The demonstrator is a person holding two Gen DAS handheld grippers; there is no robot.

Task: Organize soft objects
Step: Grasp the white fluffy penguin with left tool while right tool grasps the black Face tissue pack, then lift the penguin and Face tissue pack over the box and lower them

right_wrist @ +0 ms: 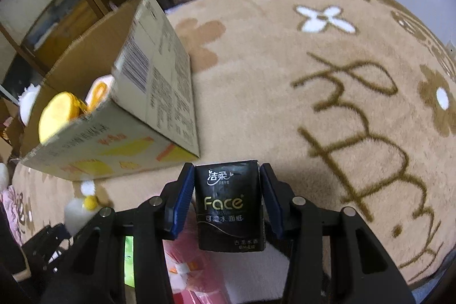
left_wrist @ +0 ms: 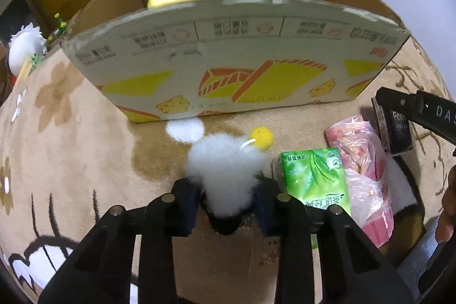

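Fingers point(left_wrist: 186, 207) pinch white plush point(left_wrist: 225, 170) (right: black tissue pack point(right_wrist: 228, 204)).

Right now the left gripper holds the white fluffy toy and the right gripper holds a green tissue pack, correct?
Not quite. The left gripper does hold the white fluffy toy, but the right gripper holds a black tissue pack, as the right wrist view shows. The green pack lies on the rug.
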